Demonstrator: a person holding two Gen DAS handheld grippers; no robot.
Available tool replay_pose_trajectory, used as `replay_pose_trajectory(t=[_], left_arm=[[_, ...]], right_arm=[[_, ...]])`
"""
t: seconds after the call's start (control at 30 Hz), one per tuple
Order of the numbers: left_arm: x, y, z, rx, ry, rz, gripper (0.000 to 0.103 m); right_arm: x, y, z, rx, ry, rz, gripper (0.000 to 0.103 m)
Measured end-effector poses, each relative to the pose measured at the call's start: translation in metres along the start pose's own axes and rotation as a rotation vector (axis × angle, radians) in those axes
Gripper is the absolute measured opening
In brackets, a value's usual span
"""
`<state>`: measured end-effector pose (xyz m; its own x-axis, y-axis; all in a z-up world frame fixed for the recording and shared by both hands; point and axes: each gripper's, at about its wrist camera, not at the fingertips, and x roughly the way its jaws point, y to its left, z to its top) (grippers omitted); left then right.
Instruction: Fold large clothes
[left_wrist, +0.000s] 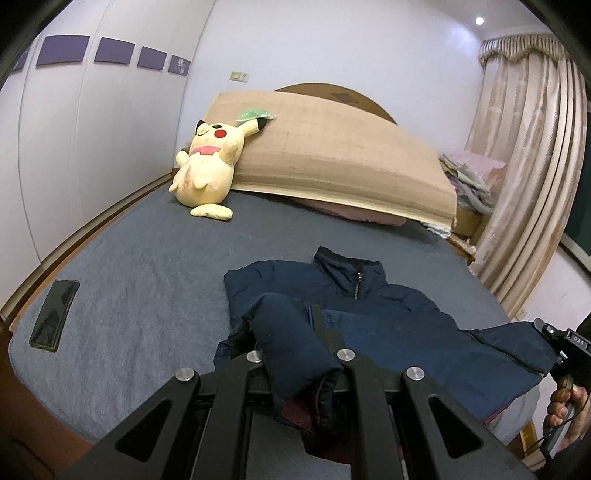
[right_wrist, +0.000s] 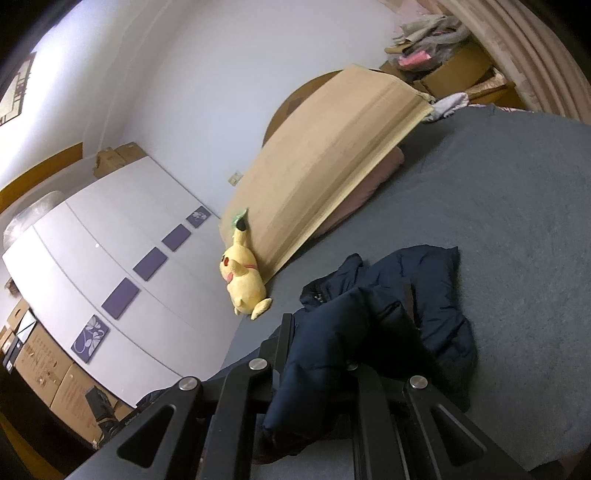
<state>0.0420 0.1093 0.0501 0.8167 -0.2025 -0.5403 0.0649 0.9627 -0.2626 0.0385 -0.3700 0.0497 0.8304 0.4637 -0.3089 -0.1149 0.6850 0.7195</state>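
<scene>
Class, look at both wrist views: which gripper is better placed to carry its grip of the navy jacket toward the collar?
Probably left. The left gripper grips jacket padding directly below the collar; the right gripper grips out at its side.

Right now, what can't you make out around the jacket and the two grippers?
- Left gripper fingertips: left wrist view, buried in jacket fabric.
- Right gripper fingertips: right wrist view, covered by the jacket fold.
- Jacket's near hem: both views, behind gripper frames.
- Phone screen: too dark to read.
</scene>
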Motion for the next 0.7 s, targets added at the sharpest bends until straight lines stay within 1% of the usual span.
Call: replay_pose_trajectory(t=[0.27,0.7], left_arm=[[0.016,-0.001,0.003,0.003,0.020,0.025,0.009],[0.029,-0.001,0.001,0.010,0.043,0.031,0.009]], right_arm=[[0.016,-0.006,0.006,0.003,0.011,-0.025,0.009],[0.023,-0.017,0.002,0.031,0.022,-0.045,0.009]])
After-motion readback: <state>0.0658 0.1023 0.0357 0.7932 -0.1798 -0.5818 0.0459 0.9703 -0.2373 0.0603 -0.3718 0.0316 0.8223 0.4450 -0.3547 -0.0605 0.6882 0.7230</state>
